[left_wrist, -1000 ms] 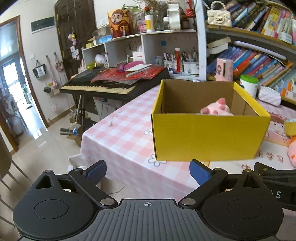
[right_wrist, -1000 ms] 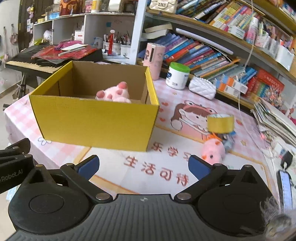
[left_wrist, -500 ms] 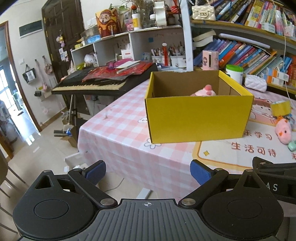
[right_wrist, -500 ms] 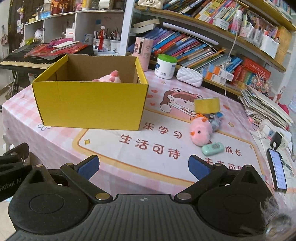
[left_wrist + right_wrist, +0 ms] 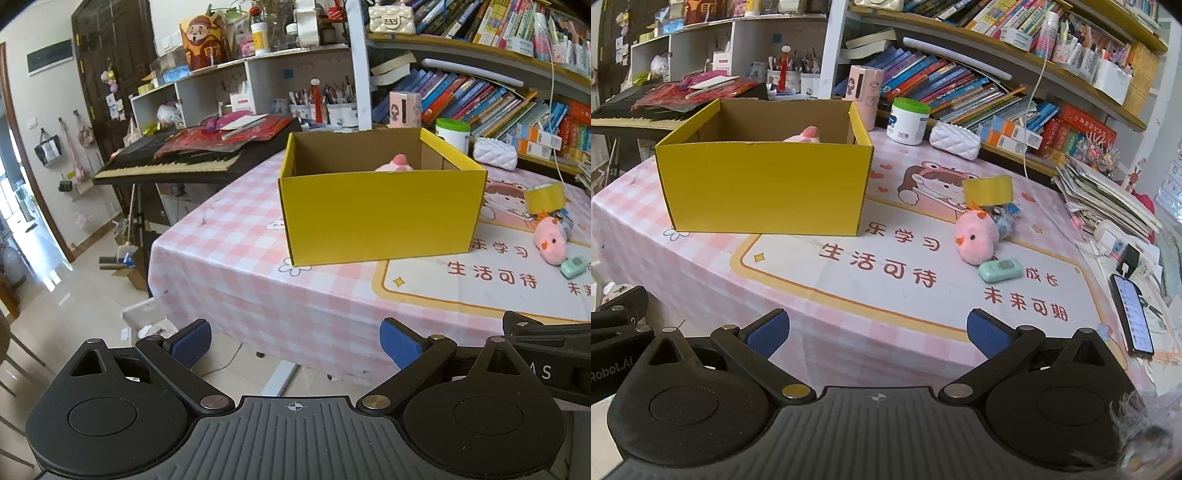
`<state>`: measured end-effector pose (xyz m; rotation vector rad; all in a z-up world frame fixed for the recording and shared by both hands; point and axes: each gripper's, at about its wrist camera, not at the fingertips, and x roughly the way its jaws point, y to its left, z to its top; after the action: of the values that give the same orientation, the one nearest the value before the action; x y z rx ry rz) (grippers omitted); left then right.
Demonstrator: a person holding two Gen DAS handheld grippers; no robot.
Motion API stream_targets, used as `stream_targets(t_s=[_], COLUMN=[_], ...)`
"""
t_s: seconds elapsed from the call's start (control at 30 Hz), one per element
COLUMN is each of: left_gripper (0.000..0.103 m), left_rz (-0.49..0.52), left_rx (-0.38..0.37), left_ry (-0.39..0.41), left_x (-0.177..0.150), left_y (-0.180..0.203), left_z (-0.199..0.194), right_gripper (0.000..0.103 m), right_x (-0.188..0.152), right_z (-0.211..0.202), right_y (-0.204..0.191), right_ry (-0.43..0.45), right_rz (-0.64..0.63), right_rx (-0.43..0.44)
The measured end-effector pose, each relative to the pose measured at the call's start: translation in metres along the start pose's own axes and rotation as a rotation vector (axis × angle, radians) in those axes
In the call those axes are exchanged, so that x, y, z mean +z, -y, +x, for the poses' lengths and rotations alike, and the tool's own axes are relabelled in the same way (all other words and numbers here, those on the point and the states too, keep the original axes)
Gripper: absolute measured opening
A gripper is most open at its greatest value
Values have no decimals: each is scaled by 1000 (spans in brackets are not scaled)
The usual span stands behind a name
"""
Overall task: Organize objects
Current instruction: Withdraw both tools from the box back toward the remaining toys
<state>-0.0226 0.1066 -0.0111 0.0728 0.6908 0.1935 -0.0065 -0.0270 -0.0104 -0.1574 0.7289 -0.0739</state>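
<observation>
A yellow cardboard box point(image 5: 380, 218) point(image 5: 764, 188) stands open on the pink checked table point(image 5: 229, 258), with a pink plush toy point(image 5: 395, 164) point(image 5: 805, 134) inside. On the mat to its right lie a pink chick plush point(image 5: 977, 238) point(image 5: 550, 236), a mint green device point(image 5: 1000, 270) point(image 5: 573, 266), a yellow tape roll point(image 5: 988, 190) point(image 5: 545, 197) and a small blue-grey object point(image 5: 1004, 221). My left gripper point(image 5: 295, 341) is open and empty, off the table's front edge. My right gripper point(image 5: 875, 332) is open and empty, before the table edge.
A phone point(image 5: 1132, 317) lies at the table's right edge near a papers stack point(image 5: 1108, 203). A white jar point(image 5: 908, 122), a white pouch point(image 5: 955, 140) and bookshelves point(image 5: 960, 81) stand behind. A keyboard piano point(image 5: 177, 162) stands left of the table.
Both grippers have pulled back from the box and table, so the box looks smaller and more of the mat's objects show. Both stay open and empty.
</observation>
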Motion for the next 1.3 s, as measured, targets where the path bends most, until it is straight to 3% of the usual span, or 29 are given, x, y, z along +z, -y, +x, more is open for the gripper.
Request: stream_targets(t_s=[0.6,1.3], left_gripper=[99,99], left_rz=[56,151], left_rx=[-78,-226], left_ry=[-8,19], left_x=[-5,12], left_y=[16,73], left_z=[-3,5], right_gripper=[103,103], right_x=[-15,-20], right_z=[-4,2], right_y=[21,73], right_ry=[-27,-58], right_rz=[52,158], right_rx=[-64,-204])
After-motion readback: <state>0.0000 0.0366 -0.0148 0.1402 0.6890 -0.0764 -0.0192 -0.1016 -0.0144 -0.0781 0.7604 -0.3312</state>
